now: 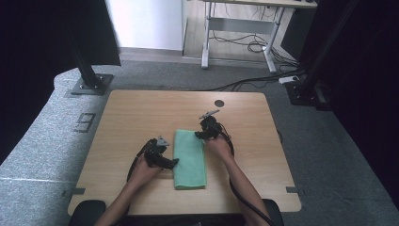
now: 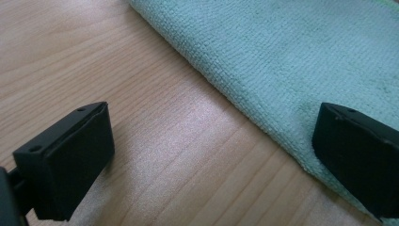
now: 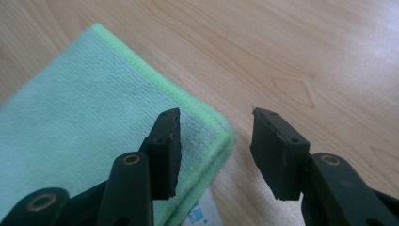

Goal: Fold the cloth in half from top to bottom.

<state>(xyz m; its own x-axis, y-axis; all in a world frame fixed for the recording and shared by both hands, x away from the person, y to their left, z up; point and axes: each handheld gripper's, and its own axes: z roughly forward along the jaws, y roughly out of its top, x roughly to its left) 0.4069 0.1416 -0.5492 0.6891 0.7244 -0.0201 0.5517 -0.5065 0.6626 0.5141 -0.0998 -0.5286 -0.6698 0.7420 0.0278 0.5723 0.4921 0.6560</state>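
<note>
A folded green cloth [image 1: 189,160] lies lengthwise on the wooden table [image 1: 131,113], a little in front of its middle. My left gripper [image 1: 171,162] rests at the cloth's left edge. In the left gripper view it [image 2: 211,155] is wide open, one jaw on bare wood and the other over the cloth [image 2: 291,61], with the folded edge between them. My right gripper [image 1: 200,135] is at the cloth's far right corner. In the right gripper view it [image 3: 214,141] is open astride that corner of the cloth [image 3: 94,113], one jaw above the fabric and one above wood, neither pressing. A white label [image 3: 200,214] peeks out under the corner.
A small dark round mark [image 1: 219,103] sits near the table's far edge. Black stand bases [image 1: 91,84] rest on the grey carpet at the back left and right. A white-legged desk [image 1: 240,28] and cables stand behind. Bare wood surrounds the cloth on all sides.
</note>
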